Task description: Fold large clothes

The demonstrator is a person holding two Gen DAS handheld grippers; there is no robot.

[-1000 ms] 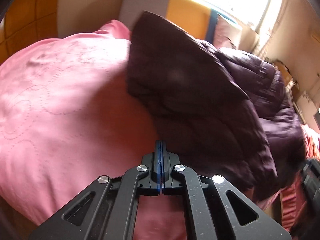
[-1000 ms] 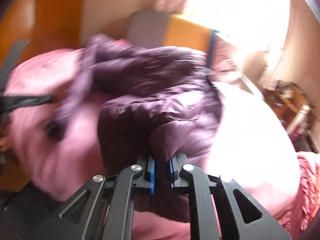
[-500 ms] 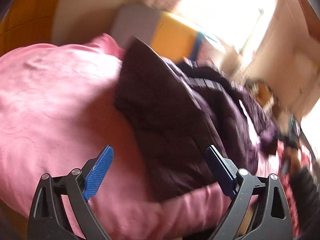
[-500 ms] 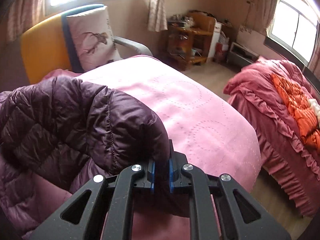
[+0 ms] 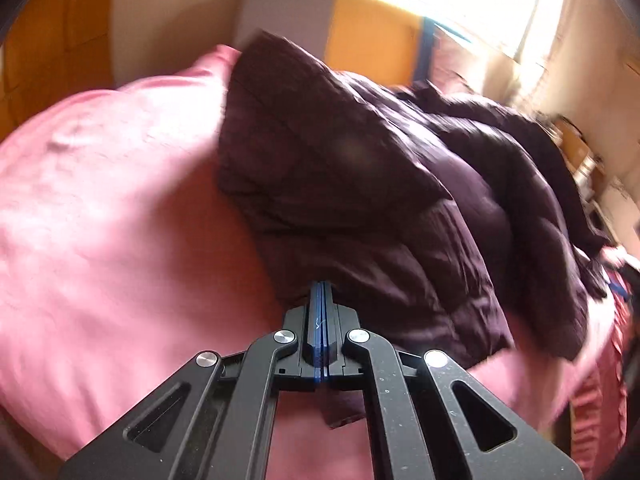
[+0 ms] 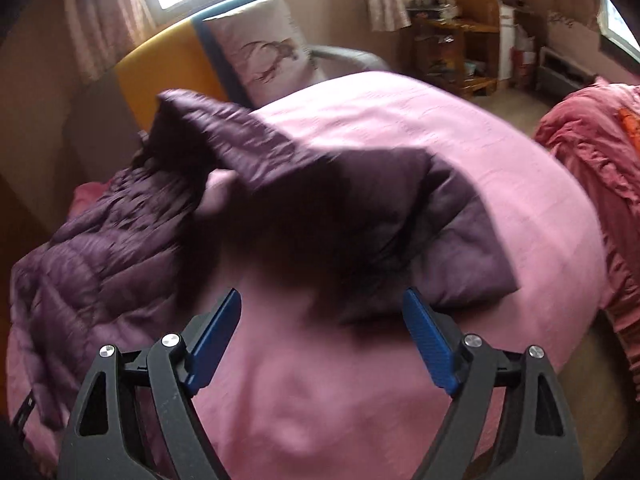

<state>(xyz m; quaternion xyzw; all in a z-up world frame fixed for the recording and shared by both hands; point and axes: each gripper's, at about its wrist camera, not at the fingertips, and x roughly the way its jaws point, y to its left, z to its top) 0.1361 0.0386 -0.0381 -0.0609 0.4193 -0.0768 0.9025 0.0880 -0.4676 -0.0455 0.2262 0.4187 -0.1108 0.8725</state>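
Garment: a dark purple quilted jacket (image 5: 360,184) is lying on the bed (image 5: 100,220), bunched and partly doubled over itself; in the right wrist view the same jacket (image 6: 300,208) is spreading from the left side of the bed towards its middle, one blurred flap reaching nearest the camera.
Bed cover: pink, with a faint stitched pattern, is showing bare on both sides of the jacket.
Left tool (image 5: 321,296): its blue pads are pressing flat together with no gap; its tip is sitting at the jacket's near hem, and whether any cloth is caught between the pads cannot be told. Its jaws have just been closing.
Right tool (image 6: 320,320): it is standing wide apart, having just been opening; nothing is pinched, its blue pads (image 6: 216,336) are hovering just short of the jacket's near flap.
Behind the bed: an orange and grey headboard (image 6: 168,64) and a pale pillow (image 6: 264,52) with a deer print are standing under a bright window.
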